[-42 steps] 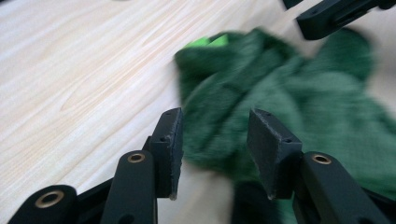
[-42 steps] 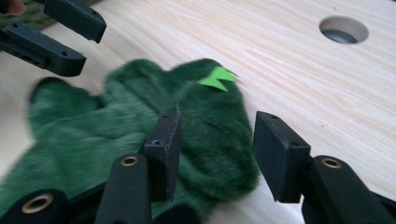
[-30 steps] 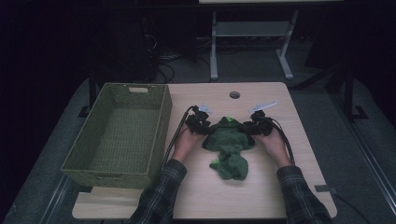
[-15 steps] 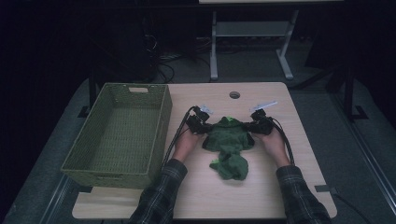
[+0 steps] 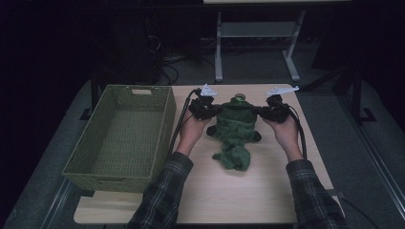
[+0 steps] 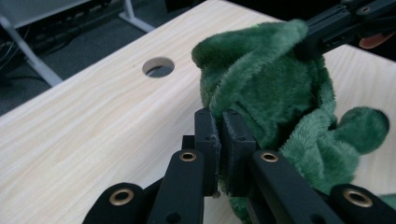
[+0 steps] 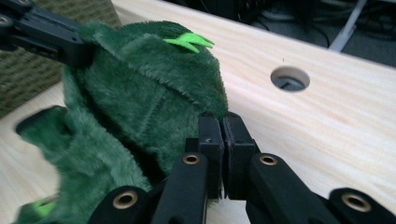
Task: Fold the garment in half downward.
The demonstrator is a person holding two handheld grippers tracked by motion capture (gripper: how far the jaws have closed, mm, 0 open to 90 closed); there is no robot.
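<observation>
The soft, floppy green plush toy (image 5: 235, 125) sags mid-worktop (image 5: 267, 191), right of the woven green basket (image 5: 125, 134). Left claw (image 5: 213, 110) and right claw (image 5: 259, 110) each pinch fur at its upper corners; it looks light and limp.

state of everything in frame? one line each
green plush garment: pinched at both top corners, top lifted, lower end draped on the table
left gripper: shut on the garment's left corner
right gripper: shut on its right corner
basket: upright, empty
table: bare wood near the person
</observation>
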